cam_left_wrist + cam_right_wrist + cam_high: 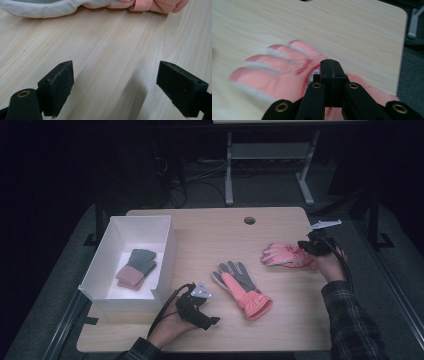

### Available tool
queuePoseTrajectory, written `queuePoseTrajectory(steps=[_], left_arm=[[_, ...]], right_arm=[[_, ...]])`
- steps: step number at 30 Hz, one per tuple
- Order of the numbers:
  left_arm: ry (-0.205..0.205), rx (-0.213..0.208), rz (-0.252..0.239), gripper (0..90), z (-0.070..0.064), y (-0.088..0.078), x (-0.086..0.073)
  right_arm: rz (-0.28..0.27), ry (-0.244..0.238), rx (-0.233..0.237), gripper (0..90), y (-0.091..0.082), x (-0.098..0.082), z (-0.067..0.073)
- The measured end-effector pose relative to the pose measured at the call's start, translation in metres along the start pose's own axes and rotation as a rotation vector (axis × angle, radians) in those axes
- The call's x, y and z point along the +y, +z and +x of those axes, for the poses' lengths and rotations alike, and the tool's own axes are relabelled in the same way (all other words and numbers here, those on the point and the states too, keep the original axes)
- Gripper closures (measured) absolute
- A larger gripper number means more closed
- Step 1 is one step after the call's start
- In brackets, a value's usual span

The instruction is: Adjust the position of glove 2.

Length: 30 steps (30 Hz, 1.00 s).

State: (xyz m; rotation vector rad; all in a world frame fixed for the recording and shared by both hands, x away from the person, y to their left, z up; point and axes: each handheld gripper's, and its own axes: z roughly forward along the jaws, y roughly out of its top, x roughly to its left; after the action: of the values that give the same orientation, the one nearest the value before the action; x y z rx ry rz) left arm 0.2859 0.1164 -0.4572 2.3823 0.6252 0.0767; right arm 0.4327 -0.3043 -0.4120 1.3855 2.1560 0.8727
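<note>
High view: right tongs (311, 246) clamped on pink glove (284, 255) at its right cuff end, fingers pointing left toward white box (167, 251); left tongs (212, 321) wide, empty.

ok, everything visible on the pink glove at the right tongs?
The pink glove is padded, coral with pale strips between the fingers and red lettering on its back. It lies near the table's right edge, fingers pointing left toward the middle. The right tongs are shut on fabric near its cuff. The glove is blurred in the right gripper view.
</note>
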Motion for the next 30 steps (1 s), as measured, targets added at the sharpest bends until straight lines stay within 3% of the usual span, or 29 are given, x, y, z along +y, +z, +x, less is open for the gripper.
queuePoseTrajectory(steps=[8,15,24,30], left_arm=[[0.0,-0.013,0.003,14.0,-0.002,0.003,0.001],[0.013,-0.021,0.018,14.0,-0.002,0.004,0.002],[0.013,-0.028,0.021,14.0,-0.003,0.004,0.002],[0.011,-0.03,0.024,14.0,-0.003,0.004,0.002]], right_arm=[[0.021,0.048,-0.048,90.0,0.02,0.003,-0.026],[0.062,0.077,-0.045,90.0,0.033,-0.001,-0.037],[0.111,0.043,-0.006,90.0,0.026,-0.01,-0.036],[0.107,0.01,0.054,90.0,0.016,-0.021,-0.023]])
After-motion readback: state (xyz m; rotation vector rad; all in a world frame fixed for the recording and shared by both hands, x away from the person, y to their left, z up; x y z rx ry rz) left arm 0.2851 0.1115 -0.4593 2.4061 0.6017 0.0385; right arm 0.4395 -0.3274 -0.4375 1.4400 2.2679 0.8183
